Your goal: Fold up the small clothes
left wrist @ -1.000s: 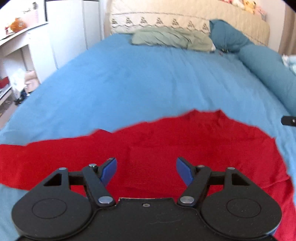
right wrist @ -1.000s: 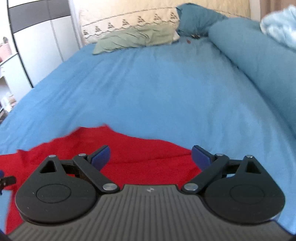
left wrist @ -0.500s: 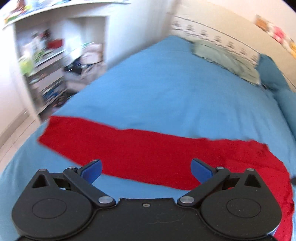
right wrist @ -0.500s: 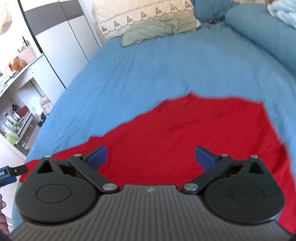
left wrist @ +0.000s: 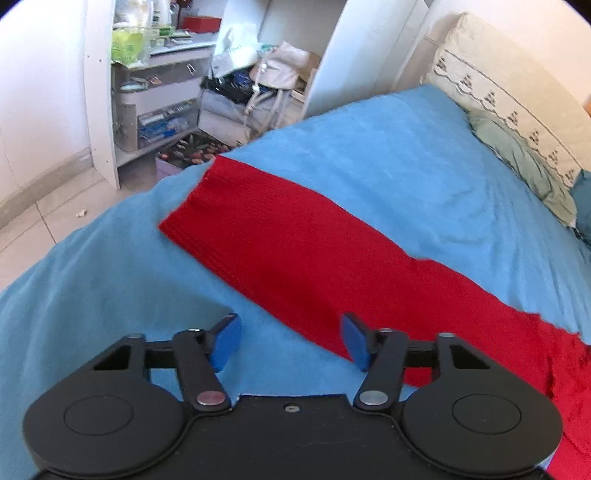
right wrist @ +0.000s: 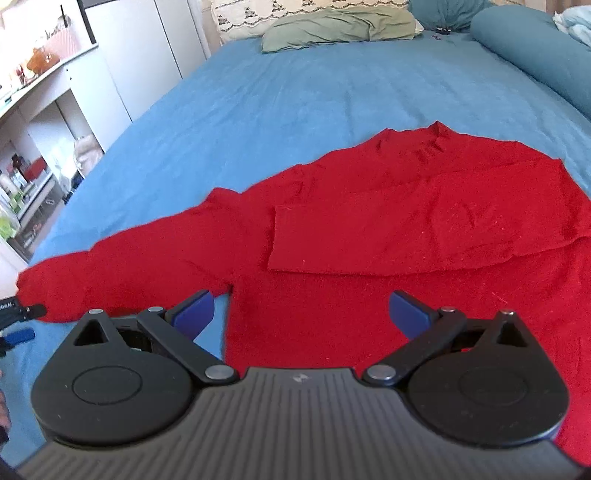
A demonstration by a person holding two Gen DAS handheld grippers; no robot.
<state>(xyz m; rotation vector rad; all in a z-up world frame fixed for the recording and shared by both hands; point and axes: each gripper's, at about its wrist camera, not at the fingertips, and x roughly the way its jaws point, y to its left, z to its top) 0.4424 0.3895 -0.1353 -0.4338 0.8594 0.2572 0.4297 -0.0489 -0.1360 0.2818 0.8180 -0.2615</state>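
Note:
A red long-sleeved sweater [right wrist: 406, 221] lies flat on the blue bed sheet [right wrist: 295, 92]. Its right sleeve is folded across the chest; its left sleeve [left wrist: 295, 236] stretches out toward the bed's left edge. My left gripper [left wrist: 290, 341] is open and empty, just above the lower edge of that outstretched sleeve, with the cuff ahead to the left. My right gripper [right wrist: 301, 314] is open and empty over the sweater's lower body, near the armpit. The left gripper's tip shows at the far left of the right wrist view [right wrist: 22, 314].
A green pillow [right wrist: 340, 26] and a cream patterned pillow [left wrist: 517, 96] lie at the head of the bed. A rolled teal duvet [right wrist: 535, 48] runs along the right side. Cluttered white shelves and bags [left wrist: 221, 85] stand past the bed's left edge.
My left gripper has swung left along the outstretched sleeve toward its cuff. My right gripper has moved left over the sweater's body. Both stayed open.

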